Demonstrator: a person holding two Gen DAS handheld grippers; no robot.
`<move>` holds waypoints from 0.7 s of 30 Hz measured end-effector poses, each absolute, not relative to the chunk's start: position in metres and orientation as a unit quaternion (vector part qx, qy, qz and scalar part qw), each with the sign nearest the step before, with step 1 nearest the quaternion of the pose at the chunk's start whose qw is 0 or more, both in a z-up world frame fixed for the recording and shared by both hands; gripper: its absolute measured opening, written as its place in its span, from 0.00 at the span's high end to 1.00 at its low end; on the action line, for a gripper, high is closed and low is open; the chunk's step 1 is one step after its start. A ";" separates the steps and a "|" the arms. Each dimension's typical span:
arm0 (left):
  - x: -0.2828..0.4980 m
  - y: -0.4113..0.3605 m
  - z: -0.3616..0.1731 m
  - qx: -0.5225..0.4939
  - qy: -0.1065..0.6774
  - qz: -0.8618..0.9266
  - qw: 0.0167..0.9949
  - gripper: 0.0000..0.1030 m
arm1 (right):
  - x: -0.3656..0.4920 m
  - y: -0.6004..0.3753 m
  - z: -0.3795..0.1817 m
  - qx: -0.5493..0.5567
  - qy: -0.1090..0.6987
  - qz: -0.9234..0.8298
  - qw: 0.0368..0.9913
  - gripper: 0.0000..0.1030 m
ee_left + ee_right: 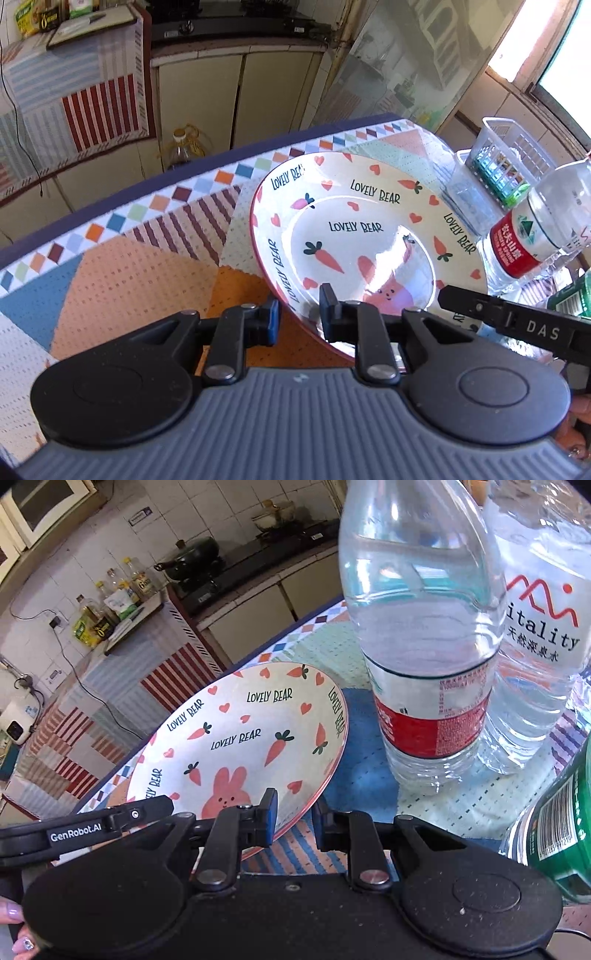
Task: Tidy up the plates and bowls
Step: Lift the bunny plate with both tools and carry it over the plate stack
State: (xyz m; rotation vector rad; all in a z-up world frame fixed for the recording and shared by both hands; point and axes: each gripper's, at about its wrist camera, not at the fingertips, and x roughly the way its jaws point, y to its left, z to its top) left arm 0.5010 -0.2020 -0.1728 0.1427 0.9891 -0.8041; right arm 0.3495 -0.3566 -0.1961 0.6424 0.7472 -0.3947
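A cream plate with carrots, hearts, a pink rabbit and "LOVELY BEAR" lettering (364,236) is tilted above the patterned tablecloth. My left gripper (298,317) straddles its near-left rim, one finger under and one over, shut on it. In the right wrist view the same plate (243,746) is gripped at its near-right rim by my right gripper (293,821). Each gripper's finger shows at the edge of the other's view.
A red-labelled water bottle (421,638) and a second clear bottle (535,635) stand just right of the plate, with a green can (557,812) nearer. A clear basket (509,158) sits behind. The table edge (110,199) runs along the far left.
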 end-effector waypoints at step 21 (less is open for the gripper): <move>0.435 -0.120 -0.077 0.025 0.447 -0.370 0.814 0.81 | 0.297 -0.309 -0.109 0.258 0.322 -0.126 0.902 0.77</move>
